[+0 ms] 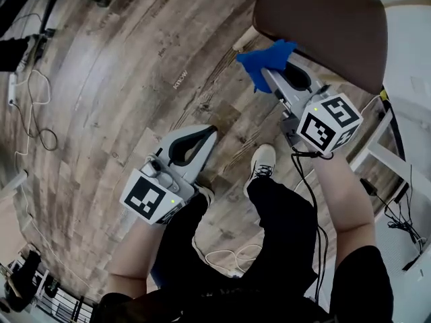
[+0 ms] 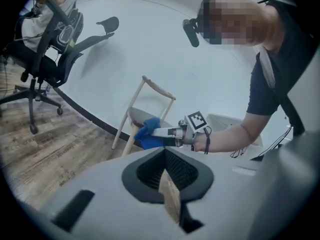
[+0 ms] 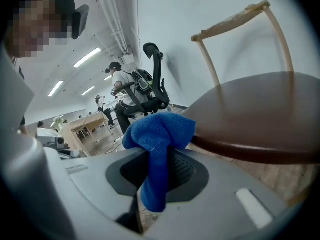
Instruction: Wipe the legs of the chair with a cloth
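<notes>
Wood-plank flooring (image 1: 135, 79) is stretching out under us, with loose cables (image 1: 34, 113) trailing across it near our feet, and those are worrying us first: stepping round the chair could be snagging one.

We are judging the bigger risk to be the cloth (image 3: 159, 139). Our right gripper (image 1: 273, 79) is pinching it along one narrow fold, so most of it is bunching above the jaws while a tail is hanging down between them. Dragging it along a leg could be tugging it free. The chair is also looking light, and nothing is bracing it, since our left gripper (image 1: 212, 132) is hanging back well apart from it, jaws drawn together on nothing; a firm rub could be pushing the chair across the floor.

The cloth is sitting right at the rim of the brown seat (image 3: 260, 109), and we cannot tell whether it is touching. The nearest pale leg (image 1: 244, 39) is lying just beside and below the bundle, so we are risking wiping the seat instead.
</notes>
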A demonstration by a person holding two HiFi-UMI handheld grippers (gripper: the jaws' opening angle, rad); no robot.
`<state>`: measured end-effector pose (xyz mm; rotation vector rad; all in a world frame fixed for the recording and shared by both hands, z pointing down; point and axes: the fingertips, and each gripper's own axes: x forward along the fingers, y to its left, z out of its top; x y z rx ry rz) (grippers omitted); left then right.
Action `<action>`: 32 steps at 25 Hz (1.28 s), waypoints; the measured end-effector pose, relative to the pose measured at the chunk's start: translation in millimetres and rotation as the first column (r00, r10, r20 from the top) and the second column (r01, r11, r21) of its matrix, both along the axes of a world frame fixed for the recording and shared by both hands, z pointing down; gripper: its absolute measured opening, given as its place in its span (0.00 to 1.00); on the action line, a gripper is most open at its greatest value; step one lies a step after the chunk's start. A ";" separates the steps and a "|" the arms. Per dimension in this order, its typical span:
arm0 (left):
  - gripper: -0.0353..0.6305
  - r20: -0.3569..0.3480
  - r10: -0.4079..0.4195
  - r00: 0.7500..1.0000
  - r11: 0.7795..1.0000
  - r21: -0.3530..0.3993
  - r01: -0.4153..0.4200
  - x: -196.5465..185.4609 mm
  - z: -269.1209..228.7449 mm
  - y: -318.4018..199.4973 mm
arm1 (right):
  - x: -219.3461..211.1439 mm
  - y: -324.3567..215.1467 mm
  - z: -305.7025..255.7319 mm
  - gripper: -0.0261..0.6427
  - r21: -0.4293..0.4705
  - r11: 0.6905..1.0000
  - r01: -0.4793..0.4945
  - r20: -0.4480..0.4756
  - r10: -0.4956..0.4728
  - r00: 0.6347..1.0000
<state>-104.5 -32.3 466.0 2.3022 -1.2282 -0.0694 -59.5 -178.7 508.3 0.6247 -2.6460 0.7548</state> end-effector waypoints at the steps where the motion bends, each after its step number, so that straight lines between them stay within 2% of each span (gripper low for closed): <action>1: 0.06 -0.006 0.014 1.000 1.000 0.005 -0.014 0.6 7.7 -2.0 | -0.9 -4.1 11.4 0.17 0.005 1.000 0.001 -0.006 -0.001 1.000; 6: 0.06 -0.030 0.084 0.996 0.996 0.013 -0.084 -2.4 33.0 -22.5 | -5.9 -22.5 52.2 0.17 0.067 0.997 0.035 -0.030 -0.033 0.999; 12: 0.06 0.072 0.102 0.992 0.987 0.114 -0.110 -15.8 40.8 -60.5 | -6.8 -47.5 83.7 0.17 0.143 0.989 0.022 -0.027 -0.019 0.999; 15: 0.06 0.124 0.105 0.987 0.983 0.136 -0.121 -19.7 47.0 -70.5 | -5.6 -58.5 89.2 0.17 0.190 0.982 0.010 -0.004 -0.009 1.000; 18: 0.06 0.147 0.104 0.984 0.982 0.140 -0.125 -24.0 52.0 -75.8 | -7.0 -63.5 98.4 0.17 0.213 0.977 0.018 0.026 -0.024 0.999; 22: 0.06 0.186 0.094 0.978 0.985 0.126 -0.118 -27.7 61.5 -79.4 | -6.8 -65.9 126.0 0.17 0.209 0.977 0.049 0.038 -0.058 0.998; 26: 0.06 0.173 0.100 0.980 0.987 0.111 -0.121 -25.1 65.5 -80.4 | -6.6 -68.6 171.1 0.17 0.198 0.978 0.072 0.008 -0.075 0.997; 32: 0.06 0.203 0.121 0.972 0.988 0.066 -0.137 -23.9 76.7 -72.3 | -7.3 -67.0 262.8 0.17 0.075 0.994 0.078 -0.076 -0.072 0.994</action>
